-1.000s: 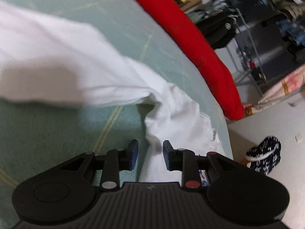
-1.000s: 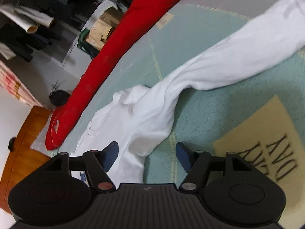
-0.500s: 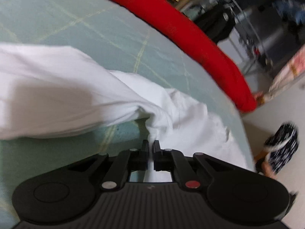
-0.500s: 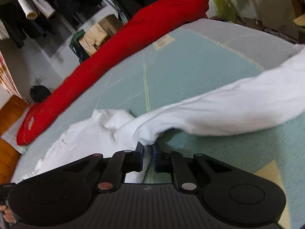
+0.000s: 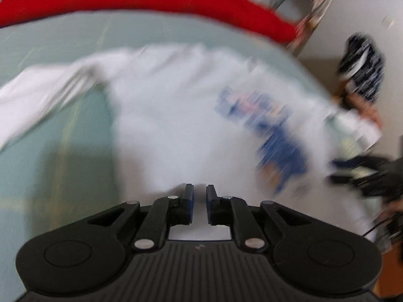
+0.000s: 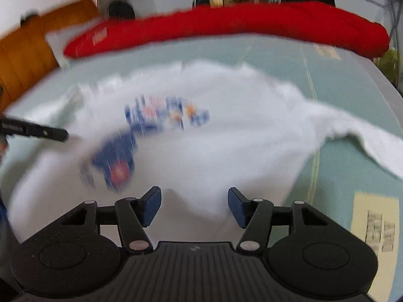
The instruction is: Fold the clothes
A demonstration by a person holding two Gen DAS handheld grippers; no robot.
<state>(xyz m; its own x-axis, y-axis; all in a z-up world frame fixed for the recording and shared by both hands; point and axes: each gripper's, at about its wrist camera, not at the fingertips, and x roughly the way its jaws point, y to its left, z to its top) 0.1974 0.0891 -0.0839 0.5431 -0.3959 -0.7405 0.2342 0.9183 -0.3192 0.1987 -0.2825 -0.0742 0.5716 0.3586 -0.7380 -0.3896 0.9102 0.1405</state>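
Since the earlier frames, both grippers have drawn back and the white shirt (image 6: 214,136), formerly bunched, now lies spread print-up on the pale green mat (image 6: 347,176), one sleeve trailing to the right. Left gripper (image 5: 199,196): jaws parted by a narrow gap; whether cloth lies between them cannot be told. Right gripper (image 6: 194,206): jaws wide apart, holding nothing, above the shirt's near hem. Red bolster (image 6: 226,25) borders the mat's far edge. Both views are motion-blurred.

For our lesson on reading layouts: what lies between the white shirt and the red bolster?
In the right wrist view, only a bare strip of pale green mat separates the white shirt from the red bolster.
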